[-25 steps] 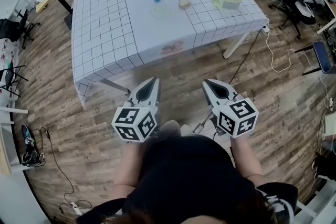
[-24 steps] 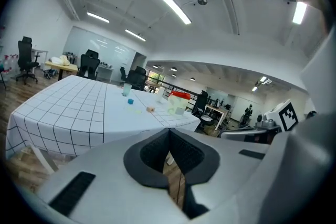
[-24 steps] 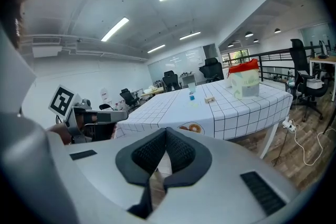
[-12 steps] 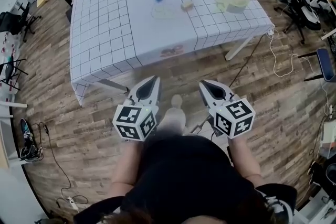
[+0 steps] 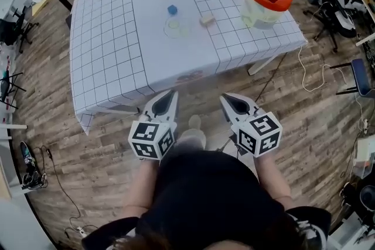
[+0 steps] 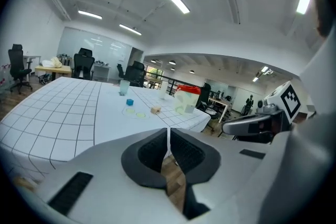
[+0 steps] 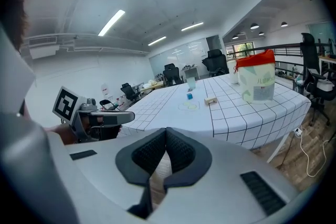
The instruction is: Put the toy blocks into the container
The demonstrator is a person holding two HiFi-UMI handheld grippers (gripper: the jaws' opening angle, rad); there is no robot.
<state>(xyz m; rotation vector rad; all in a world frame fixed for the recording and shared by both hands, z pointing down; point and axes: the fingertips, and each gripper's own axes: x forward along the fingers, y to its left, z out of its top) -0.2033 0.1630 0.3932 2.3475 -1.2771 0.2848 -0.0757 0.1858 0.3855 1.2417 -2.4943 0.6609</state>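
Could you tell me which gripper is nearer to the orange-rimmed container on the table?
Right. The right gripper sits short of the container, slightly to its left; the left gripper is further left.

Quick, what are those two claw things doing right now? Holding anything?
Left gripper: closed, holding nothing.
Right gripper: closed, holding nothing.
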